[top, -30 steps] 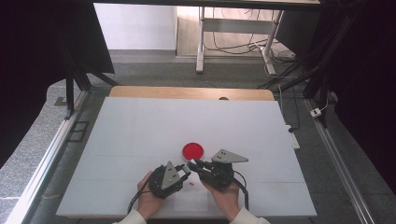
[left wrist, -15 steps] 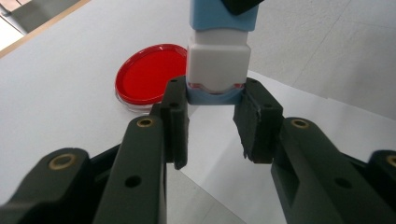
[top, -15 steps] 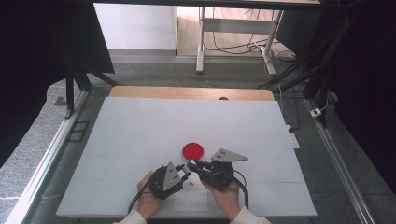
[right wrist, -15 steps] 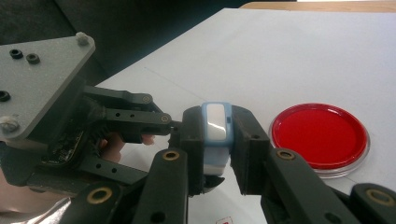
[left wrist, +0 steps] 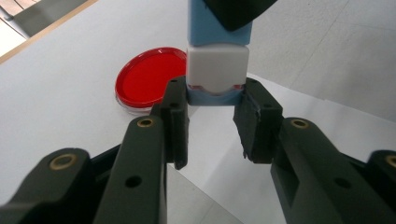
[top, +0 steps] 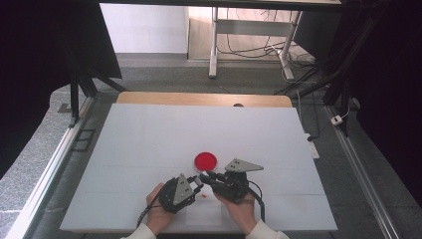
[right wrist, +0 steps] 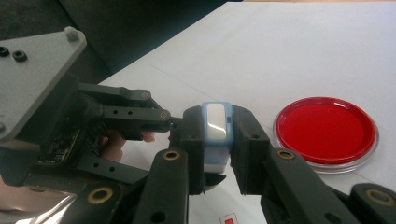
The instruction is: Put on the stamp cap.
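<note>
Your right tongs (right wrist: 215,154) clamp the blue-and-white block (right wrist: 216,135) | your left tongs (right wrist: 180,122) grip its far end | red dish (right wrist: 325,133) right, on tabletop (right wrist: 280,51)

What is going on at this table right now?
A person holds a pair of tongs in each hand at the near edge of the white table. Both the left tongs and the right tongs are shut on one small blue and white block, held between them. A red round dish lies on the table just beyond them.
</note>
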A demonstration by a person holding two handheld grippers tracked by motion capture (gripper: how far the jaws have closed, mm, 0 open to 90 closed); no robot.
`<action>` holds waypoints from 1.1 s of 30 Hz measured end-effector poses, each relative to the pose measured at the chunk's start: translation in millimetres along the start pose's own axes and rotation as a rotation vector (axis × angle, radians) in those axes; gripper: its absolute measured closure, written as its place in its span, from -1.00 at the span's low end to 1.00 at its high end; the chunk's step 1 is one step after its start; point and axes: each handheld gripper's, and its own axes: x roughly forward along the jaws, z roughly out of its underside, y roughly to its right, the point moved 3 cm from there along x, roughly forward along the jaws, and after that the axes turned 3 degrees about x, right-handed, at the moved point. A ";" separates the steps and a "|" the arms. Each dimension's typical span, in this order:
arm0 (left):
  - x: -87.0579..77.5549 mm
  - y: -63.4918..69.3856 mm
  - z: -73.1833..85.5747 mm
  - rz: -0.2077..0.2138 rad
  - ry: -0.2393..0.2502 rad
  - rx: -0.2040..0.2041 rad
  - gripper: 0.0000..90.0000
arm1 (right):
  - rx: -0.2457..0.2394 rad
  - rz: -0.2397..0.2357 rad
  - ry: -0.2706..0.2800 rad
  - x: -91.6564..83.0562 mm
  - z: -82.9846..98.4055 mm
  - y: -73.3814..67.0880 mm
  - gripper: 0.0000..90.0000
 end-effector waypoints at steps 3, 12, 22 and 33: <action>-0.2 -0.2 0.1 0.002 0.000 0.000 0.46 | 0.003 -0.001 0.001 0.4 0.5 0.0 0.68; 0.4 -0.7 0.9 0.003 0.003 -0.007 0.45 | 0.002 0.001 0.010 0.0 0.8 -0.3 0.68; 3.5 -3.5 3.4 0.042 -0.009 -0.042 0.32 | -0.029 -0.001 0.006 -0.1 1.0 1.0 0.68; 1.6 -11.4 6.1 0.122 -0.042 -0.123 -0.02 | -0.053 0.012 0.021 -5.4 -2.7 7.5 0.68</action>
